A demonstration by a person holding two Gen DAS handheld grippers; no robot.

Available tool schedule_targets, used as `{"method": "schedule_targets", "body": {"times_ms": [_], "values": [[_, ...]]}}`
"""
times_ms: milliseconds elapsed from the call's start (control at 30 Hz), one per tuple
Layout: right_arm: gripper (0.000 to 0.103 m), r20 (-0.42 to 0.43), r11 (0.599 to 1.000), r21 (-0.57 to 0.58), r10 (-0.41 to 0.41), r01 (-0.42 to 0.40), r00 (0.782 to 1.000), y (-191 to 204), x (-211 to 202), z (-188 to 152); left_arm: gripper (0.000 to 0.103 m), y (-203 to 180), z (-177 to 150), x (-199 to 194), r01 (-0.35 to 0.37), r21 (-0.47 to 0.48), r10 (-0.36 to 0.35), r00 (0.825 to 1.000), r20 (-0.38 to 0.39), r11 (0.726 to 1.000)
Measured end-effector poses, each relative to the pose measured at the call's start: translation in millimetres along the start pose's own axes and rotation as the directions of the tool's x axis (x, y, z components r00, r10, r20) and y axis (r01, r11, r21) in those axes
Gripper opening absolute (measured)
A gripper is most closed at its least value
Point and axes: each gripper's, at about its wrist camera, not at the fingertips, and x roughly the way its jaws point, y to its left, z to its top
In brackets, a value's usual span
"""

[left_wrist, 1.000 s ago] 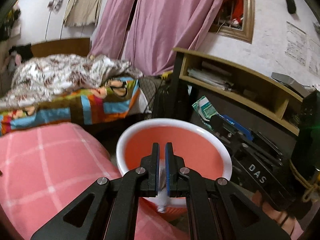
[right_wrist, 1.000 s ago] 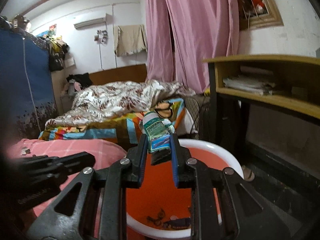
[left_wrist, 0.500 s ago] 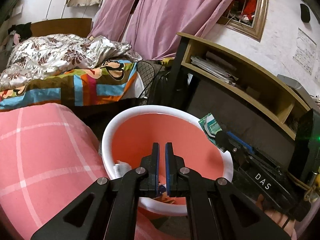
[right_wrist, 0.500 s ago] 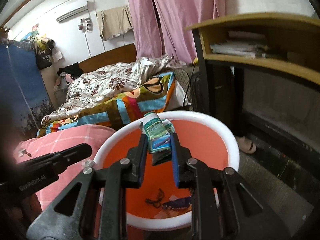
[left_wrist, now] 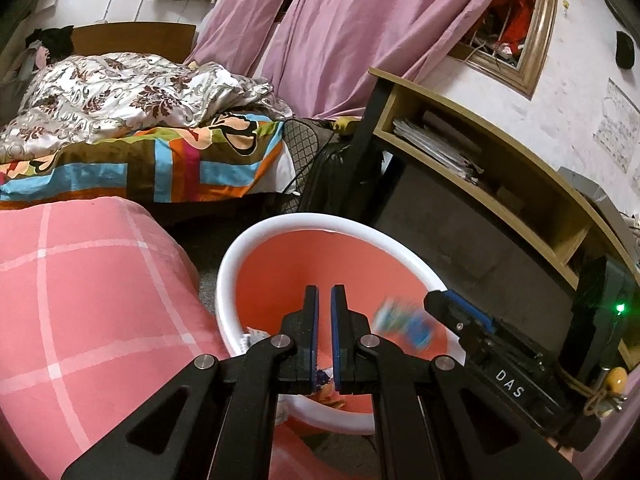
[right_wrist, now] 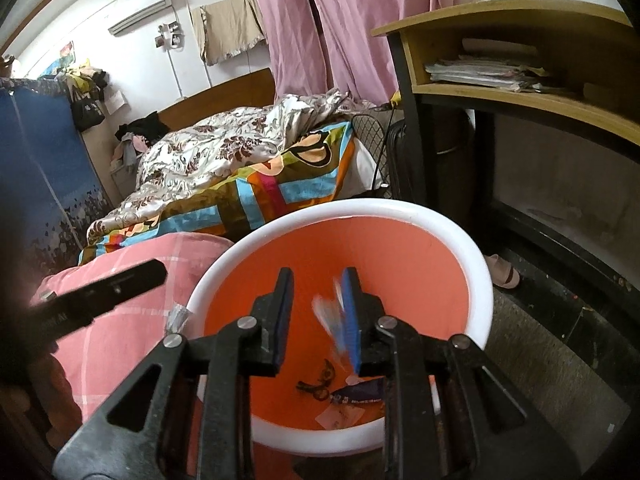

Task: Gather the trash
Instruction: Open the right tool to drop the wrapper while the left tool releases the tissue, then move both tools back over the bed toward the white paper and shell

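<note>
Jaws parted, right gripper (right_wrist: 316,284) | blurred wrapper (right_wrist: 330,320) | bin (right_wrist: 476,264): scraps

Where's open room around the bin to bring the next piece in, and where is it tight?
Open: above the bin, its far orange wall bare, and the pink checked cover on its left. Floor right of the bin, before the slipper, is bare. Crowded: the bin's bottom holds wrappers; the desk hems the far right.

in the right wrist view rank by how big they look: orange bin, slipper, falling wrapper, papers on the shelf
1. orange bin
2. papers on the shelf
3-4. falling wrapper and slipper: similar, and the wrapper is blurred and nearer, so unranked.
</note>
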Motion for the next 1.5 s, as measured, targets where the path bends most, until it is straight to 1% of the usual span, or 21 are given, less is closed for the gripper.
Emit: {"method": "schedule_targets", "body": {"times_ms": [67, 267, 433, 533, 567, 600, 633, 733, 767, 800, 833, 867, 933, 967, 1033, 1133, 1167, 1200, 1267, 1367, 1500], "values": [[0.009, -0.005, 1.0, 0.0, 0.002, -0.002, 1.0, 1.0, 1.2, -0.1, 0.004, 2.2, 1.1, -2.5, -0.009, -0.004, 0.009, 1.0, 0.003, 1.0], [0.023, 0.0, 1.0, -0.008, 0.002, -0.002, 1.0, 6.6, 1.2, 0.2, 0.004, 7.9, -0.4, -12.0, -0.04, 0.001, 0.04, 0.999, 0.028, 0.999], [0.039, 0.031, 1.0, -0.009, -0.012, 0.012, 0.999, 10.5, -2.1, 2.0, 0.004, 12.7, -0.1, -19.3, -0.072, -0.009, 0.072, 0.996, 0.046, 0.997], [0.051, 0.057, 1.0, -0.014, -0.021, 0.022, 0.998, 14.4, -5.4, 2.3, 0.005, 16.6, -1.1, -25.8, -0.088, -0.015, 0.089, 0.994, 0.058, 0.996], [0.053, 0.074, 0.999, -0.018, -0.028, 0.029, 0.997, 16.6, -7.7, 2.8, 0.005, 17.6, -1.3, -29.3, -0.1, -0.014, 0.1, 0.993, 0.068, 0.995], [0.058, 0.089, 0.999, -0.02, -0.031, 0.032, 0.996, 18.0, -9.5, 3.4, 0.005, 19.0, -1.1, -32.0, -0.108, -0.013, 0.108, 0.991, 0.076, 0.994], [0.063, 0.123, 0.999, -0.017, -0.035, 0.037, 0.992, 20.8, -13.9, 4.8, 0.005, 20.0, -1.1, -34.5, -0.115, -0.012, 0.116, 0.99, 0.084, 0.993], [0.071, 0.179, 0.999, -0.008, -0.031, 0.033, 0.983, 24.9, -20.9, 7.6, 0.009, 25.3, 0.4, -44.3, -0.133, -0.021, 0.134, 0.985, 0.109, 0.991], [0.071, 0.179, 0.999, -0.008, -0.031, 0.033, 0.983, 24.9, -20.9, 7.6, 0.014, 25.8, 1.6, -46.8, -0.135, -0.025, 0.137, 0.984, 0.117, 0.99], [0.073, 0.197, 1.0, -0.007, -0.028, 0.03, 0.98, 27.1, -23.4, 8.4, 0.024, 26.9, 2.6, -51.0, -0.138, -0.029, 0.141, 0.982, 0.129, 0.99], [0.076, 0.216, 1.0, -0.006, -0.025, 0.027, 0.976, 29.9, -25.8, 8.9, 0.029, 28.2, 3.4, -55.1, -0.143, -0.032, 0.146, 0.979, 0.143, 0.989], [0.078, 0.227, 1.0, -0.006, -0.021, 0.023, 0.974, 32.1, -27.3, 9.1, 0.038, 29.5, 3.8, -60.7, -0.148, -0.038, 0.153, 0.975, 0.164, 0.988], [0.086, 0.26, 1.0, -0.013, -0.004, 0.007, 0.966, 41.6, -30.3, 9.9, 0.04, 32.8, 5.5, -71.0, -0.16, -0.047, 0.167, 0.965, 0.201, 0.986], [0.088, 0.266, 1.0, -0.014, 0.0, 0.004, 0.964, 44.7, -30.3, 10.4, 0.043, 34.3, 6.8, -74.6, -0.167, -0.051, 0.174, 0.963, 0.207, 0.985], [0.089, 0.279, 1.0, -0.021, 0.01, -0.004, 0.96, 53.9, -30.3, 11.3, 0.055, 39.3, 8.9, -82.1, -0.191, -0.065, 0.201, 0.955, 0.22, 0.979], [0.089, 0.292, 0.999, -0.032, 0.035, -0.027, 0.956, 65.4, -29.7, 13.0, 0.077, 47.5, 8.0, -101.0, -0.235, -0.099, 0.254, 0.927, 0.276, 0.967], [0.089, 0.292, 0.999, -0.032, 0.035, -0.027, 0.956, 65.4, -29.7, 13.0, 0.091, 51.2, 7.3, -109.4, -0.254, -0.118, 0.278, 0.911, 0.303, 0.96], [0.089, 0.299, 0.999, -0.034, 0.043, -0.034, 0.953, 69.7, -29.8, 13.4, 0.096, 55.5, 6.5, -117.6, -0.273, -0.135, 0.303, 0.895, 0.328, 0.953], [0.089, 0.336, 0.997, -0.042, 0.082, -0.072, 0.938, 84.6, -32.6, 14.8, 0.097, 62.8, 3.9, -134.6, -0.313, -0.161, 0.351, 0.856, 0.38, 0.936], [0.089, 0.376, 0.991, -0.058, 0.133, -0.12, 0.917, 101.6, -37.3, 15.5, 0.097, 72.1, 2.0, -158.6, -0.365, -0.174, 0.404, 0.813, 0.419, 0.915], [0.089, 0.42, 0.979, -0.097, 0.206, -0.182, 0.884, 129.7, -44.0, 12.9, 0.098, 83.1, -4.5, -196.3, -0.434, -0.174, 0.462, 0.749, 0.476, 0.884]]}}
